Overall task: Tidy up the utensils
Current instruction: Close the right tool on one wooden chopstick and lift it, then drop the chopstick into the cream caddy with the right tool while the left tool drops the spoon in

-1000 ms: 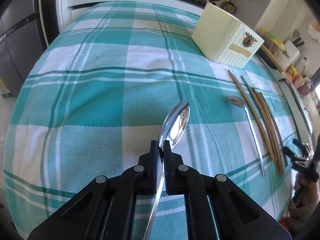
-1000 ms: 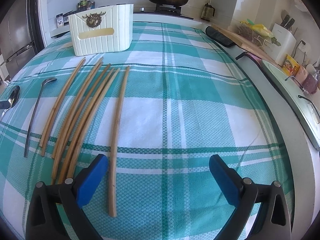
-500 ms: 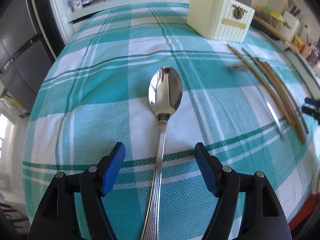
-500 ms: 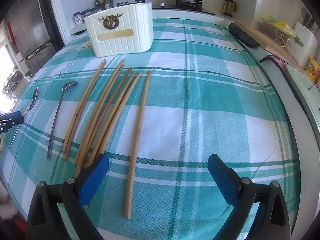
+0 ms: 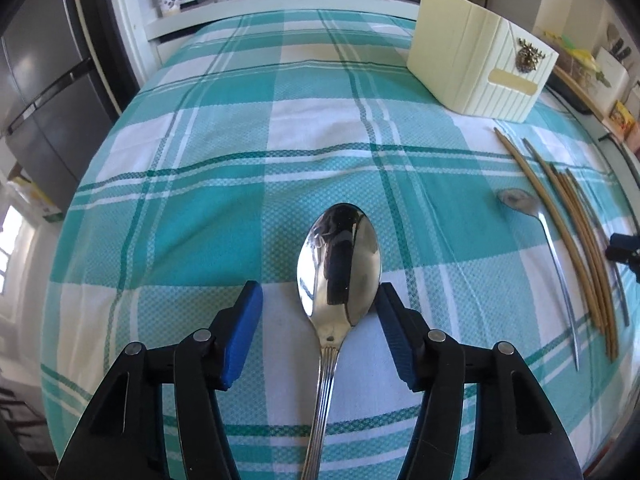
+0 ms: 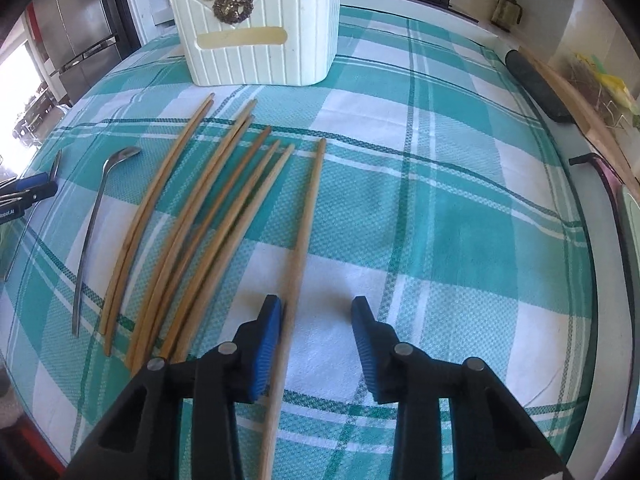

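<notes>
The large spoon lay flat on the checked cloth between the jaws of the left gripper, which had just been narrowing but were not seen to press on it. Judged stiff, smooth, slippery; best taken at the ribbed handle. The right gripper had just been closing around the lone chopstick, the left pad beside it, nothing clamped: light, rigid, prone to roll. Only the right view showed the holder front-on and the other chopsticks spread.

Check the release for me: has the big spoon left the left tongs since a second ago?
Yes. The big spoon was clamped upright then; now it lies flat on the checked cloth, between the open left tongs, untouched.
</notes>
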### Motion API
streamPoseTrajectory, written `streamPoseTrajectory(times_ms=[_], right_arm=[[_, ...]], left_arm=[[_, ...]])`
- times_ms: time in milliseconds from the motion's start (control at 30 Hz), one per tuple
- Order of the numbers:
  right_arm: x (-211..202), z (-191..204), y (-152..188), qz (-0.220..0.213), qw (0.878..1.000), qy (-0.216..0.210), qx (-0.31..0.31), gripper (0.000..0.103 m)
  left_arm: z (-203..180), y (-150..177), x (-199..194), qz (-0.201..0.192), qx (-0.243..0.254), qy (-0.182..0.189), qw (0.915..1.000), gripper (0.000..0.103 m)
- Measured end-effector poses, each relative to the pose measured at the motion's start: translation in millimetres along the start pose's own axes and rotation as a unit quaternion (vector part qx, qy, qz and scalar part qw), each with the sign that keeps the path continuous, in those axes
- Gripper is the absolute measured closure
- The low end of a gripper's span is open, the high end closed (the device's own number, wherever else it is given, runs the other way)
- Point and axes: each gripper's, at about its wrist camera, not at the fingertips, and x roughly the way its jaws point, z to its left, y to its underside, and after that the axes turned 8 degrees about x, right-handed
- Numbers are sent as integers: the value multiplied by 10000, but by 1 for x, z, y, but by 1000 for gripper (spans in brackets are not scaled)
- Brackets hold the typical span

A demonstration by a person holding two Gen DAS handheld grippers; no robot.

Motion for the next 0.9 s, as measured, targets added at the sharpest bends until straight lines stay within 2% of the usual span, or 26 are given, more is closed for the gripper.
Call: streamPoseTrajectory(times_ms=[133,267,300,367,400,433,467,500,567,700,900], right_arm=[[2,1,-5,297,9994,-114,-159,64],[11,4,-23,439,9985,-169,-278,63],[14,4,-30,441,9985,-172,-268,63],[21,2,-47,402,9989,-190,-164,63],[26,1,-56,408,9989,-205,-84,65],[29,1,-64,377,9990,-228,-21,70],[32,1,-72,363,9991,-196,-17,80],[34,2,-78,329,9994,-126,-17,94],[39,-2,-89,291,9991,-234,195,96],[20,-13,-93,-132,9962,-577,633,96],[-60,-16,-68,-1119,9858,-1015,728,96]], left_arm=[[-9,3,-2,192,269,66,9994,33],[-13,-8,5,287,400,57,9988,32],[-12,-12,7,288,369,84,9989,34],[-10,-21,11,256,305,86,9992,45],[-9,-27,13,224,287,121,9993,61],[-8,-30,14,236,252,159,9993,61],[-7,-33,16,248,213,201,9993,61],[-6,-36,17,224,193,225,9993,61],[-4,-39,16,156,138,299,9993,62],[-2,-40,-16,-302,-24,374,9988,62],[3,-42,-86,-1118,-200,593,9918,62]])
